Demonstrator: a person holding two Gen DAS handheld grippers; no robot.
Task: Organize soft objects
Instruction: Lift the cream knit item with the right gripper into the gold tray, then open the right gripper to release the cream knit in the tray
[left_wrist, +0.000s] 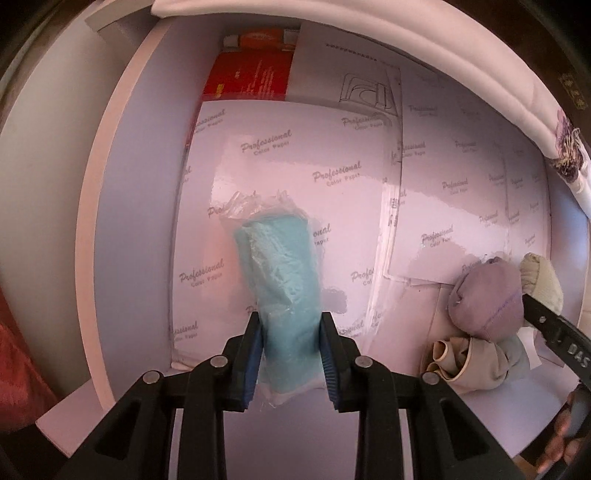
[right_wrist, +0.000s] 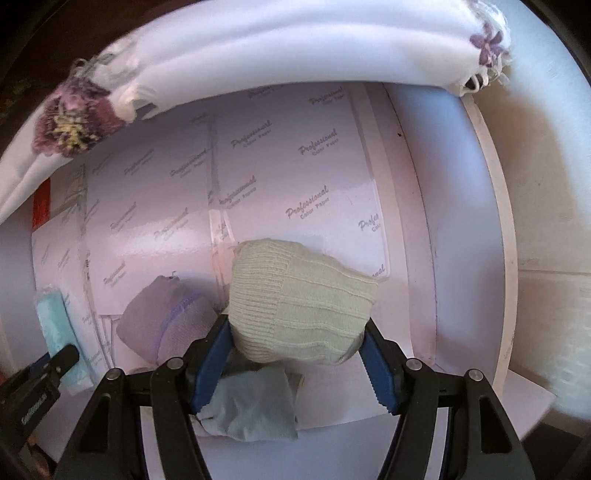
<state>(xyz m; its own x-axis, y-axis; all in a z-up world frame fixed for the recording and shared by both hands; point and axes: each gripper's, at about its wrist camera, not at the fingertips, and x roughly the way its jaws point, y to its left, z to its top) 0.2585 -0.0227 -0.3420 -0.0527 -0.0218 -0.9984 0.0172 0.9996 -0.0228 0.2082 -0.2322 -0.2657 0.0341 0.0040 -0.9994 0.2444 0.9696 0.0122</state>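
Now left gripper (left_wrist: 290, 354) clamped on teal pouch (left_wrist: 280, 273), right gripper (right_wrist: 295, 363) on cream sock bundle (right_wrist: 299, 302).

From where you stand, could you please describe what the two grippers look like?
Both are alike: the left gripper and right gripper have black angular plastic arms with round silver pins and blue ridged pads. White lettering marks the side of each.

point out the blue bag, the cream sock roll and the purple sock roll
blue bag (left_wrist: 280, 280), left wrist view, middle of bag
cream sock roll (right_wrist: 299, 302), right wrist view, ribbed front
purple sock roll (right_wrist: 162, 321), right wrist view, middle
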